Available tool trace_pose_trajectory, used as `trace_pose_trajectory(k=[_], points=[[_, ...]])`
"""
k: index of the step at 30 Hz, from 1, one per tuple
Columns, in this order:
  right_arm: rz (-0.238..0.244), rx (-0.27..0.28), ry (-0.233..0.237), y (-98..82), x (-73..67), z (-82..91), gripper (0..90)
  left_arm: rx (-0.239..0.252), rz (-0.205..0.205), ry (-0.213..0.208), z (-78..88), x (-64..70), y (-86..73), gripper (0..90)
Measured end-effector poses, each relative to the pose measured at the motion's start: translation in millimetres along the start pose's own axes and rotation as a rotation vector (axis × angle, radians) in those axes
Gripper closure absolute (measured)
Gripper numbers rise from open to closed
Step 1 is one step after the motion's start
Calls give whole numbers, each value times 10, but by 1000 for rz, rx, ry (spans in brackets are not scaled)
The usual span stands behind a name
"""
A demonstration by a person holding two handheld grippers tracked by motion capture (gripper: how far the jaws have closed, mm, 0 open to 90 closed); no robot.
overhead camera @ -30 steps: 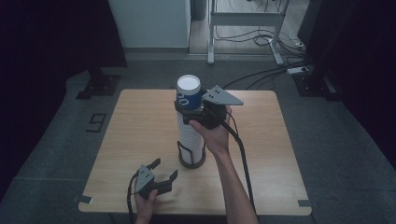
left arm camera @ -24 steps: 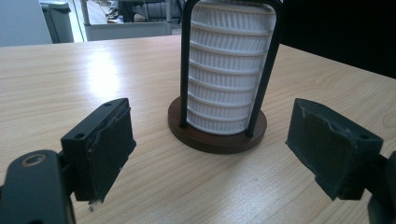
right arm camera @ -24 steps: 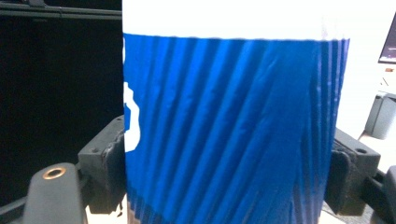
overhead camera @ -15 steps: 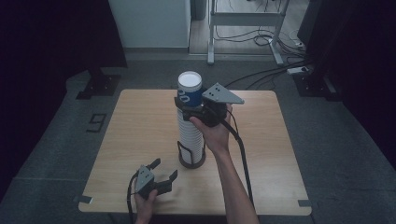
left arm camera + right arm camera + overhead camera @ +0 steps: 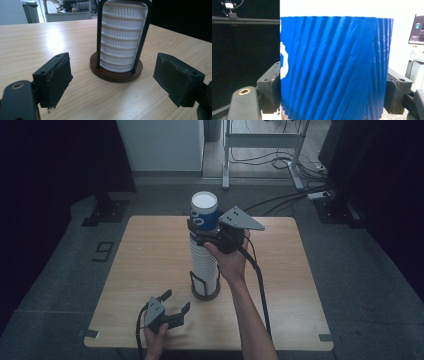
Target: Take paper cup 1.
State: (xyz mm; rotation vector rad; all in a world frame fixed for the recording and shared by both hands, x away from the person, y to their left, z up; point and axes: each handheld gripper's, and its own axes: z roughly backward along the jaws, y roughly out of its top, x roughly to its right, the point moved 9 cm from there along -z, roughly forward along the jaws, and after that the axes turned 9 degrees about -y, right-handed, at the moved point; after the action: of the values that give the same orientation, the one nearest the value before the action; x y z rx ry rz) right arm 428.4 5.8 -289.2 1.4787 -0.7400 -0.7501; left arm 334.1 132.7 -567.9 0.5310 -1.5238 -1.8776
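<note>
A tall stack of white cups (image 5: 204,265) stands in a dark holder (image 5: 205,290) in the middle of the wooden desk (image 5: 145,255). The holder has a round brown base and thin black bars that go up beside the cups. On the very top of the stack sits a blue cup (image 5: 204,212) with white marks on its side and a white inside.

The right claw (image 5: 200,227) is up high at the top of the stack. Its jaws have just been closing, and the blue cup is between them. In the right gripper view the two black pads press on both sides of the blue cup (image 5: 334,67), so the claw is grasping it. A grey three-cornered plate sits on top of this claw, and a black cable trails from it toward the near edge of the desk.

The left claw (image 5: 175,302) rests low by the near edge of the desk, to the left of the holder and a little apart from it. Its jaws are spread wide with nothing between them. In the left gripper view the pads (image 5: 56,77) point at the bottom of the stack (image 5: 122,37), which stands on the holder's base (image 5: 116,73).
</note>
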Motion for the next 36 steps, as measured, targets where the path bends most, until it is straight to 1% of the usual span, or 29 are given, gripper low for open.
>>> trace_pose_trajectory(k=[1,5,7,8,12,13,16,19,25,27,32,34,35,36], points=[[-4,11,0,39,0,5,199,2,0,-1,-2,3,1,142],[-12,23,-1,104,6,3,204,0,-1,-1,-1,1,0,142],[-7,20,2,114,6,3,205,-1,-1,-1,-1,1,0,142],[-10,29,-1,142,0,-4,207,1,0,-2,-2,3,1,142],[-8,33,-2,171,-6,-2,209,1,1,-2,-2,3,1,142],[-14,41,-3,192,-8,0,210,1,0,-1,-2,2,1,142],[-10,47,-1,215,-3,10,210,-1,0,3,-1,-2,0,143],[-20,68,2,260,8,21,211,-2,2,4,-1,-3,-1,142],[-18,89,7,335,-15,35,213,1,1,2,-2,0,1,142],[-14,94,4,369,-11,50,214,0,1,1,1,-1,0,143],[-23,109,6,433,15,92,215,1,3,-1,1,-2,0,143],[-25,117,-1,452,20,103,215,1,1,-2,1,0,0,143],[-28,120,1,477,25,131,215,1,1,-4,1,1,0,143],[-32,125,3,488,26,139,215,-1,3,0,0,-2,-1,143]])
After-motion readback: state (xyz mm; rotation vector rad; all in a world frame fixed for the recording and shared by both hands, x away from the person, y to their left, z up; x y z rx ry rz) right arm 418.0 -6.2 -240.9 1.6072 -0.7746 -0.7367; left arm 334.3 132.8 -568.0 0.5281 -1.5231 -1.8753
